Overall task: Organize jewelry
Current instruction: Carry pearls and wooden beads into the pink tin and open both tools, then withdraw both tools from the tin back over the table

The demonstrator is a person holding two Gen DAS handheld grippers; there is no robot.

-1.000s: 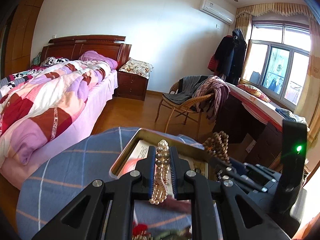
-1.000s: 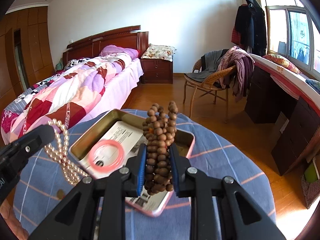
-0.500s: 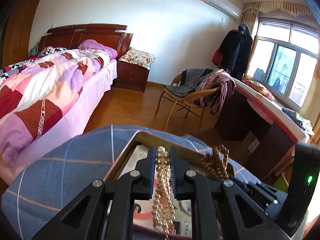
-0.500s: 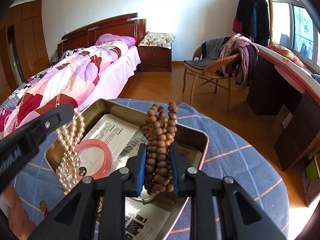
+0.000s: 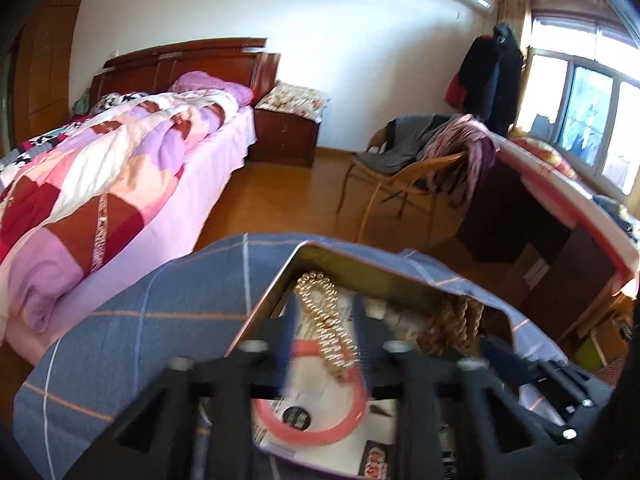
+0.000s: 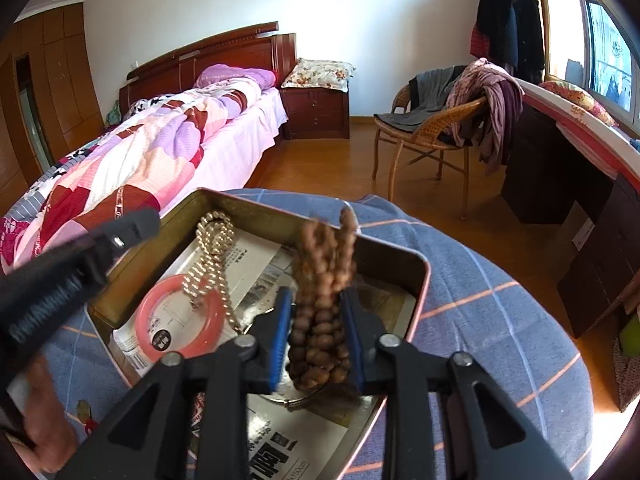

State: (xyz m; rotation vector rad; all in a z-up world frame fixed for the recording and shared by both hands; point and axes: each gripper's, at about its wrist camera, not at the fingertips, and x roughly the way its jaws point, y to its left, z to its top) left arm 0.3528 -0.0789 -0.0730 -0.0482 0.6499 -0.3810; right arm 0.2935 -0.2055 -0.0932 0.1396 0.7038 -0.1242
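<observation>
1. We have both grippers over the metal tin (image 6: pixel 416 276) on the blue checked tablecloth (image 6: pixel 500 320) of the table, and both have just been opening.
2. Our left gripper (image 5: pixel 324 332) stands released: its jaws are apart and the pearl necklace (image 5: pixel 326 320) runs between them without either pad pressing on it, though the picture is blurred here.
3. In the right wrist view that pearl necklace (image 6: pixel 210 264) lies inside the tin, looped at the far corner and trailing toward us across the pink bangle (image 6: pixel 180 320) and the newspaper lining (image 6: pixel 256 264).
4. Our right gripper (image 6: pixel 316 316) is spread too. The wooden bead string (image 6: pixel 324 292) is bunched between the blue pads, smeared by motion at its top, and we judge it let go and dropping, not clamped.
5. The beads' long axis runs straight ahead along the fingers, from just in front of the camera up toward the tin's far wall, so the bundle sits in line with the gripper and over the tin's right half.
6. The relation that matters: both pieces lie directly between their own jaws, inside the tin's walls. We judge that each gripper has to back away along that same axis and upward, so no strand snags on a pad.
7. The right one is nearer the beads, the left nearer the pearls.
</observation>
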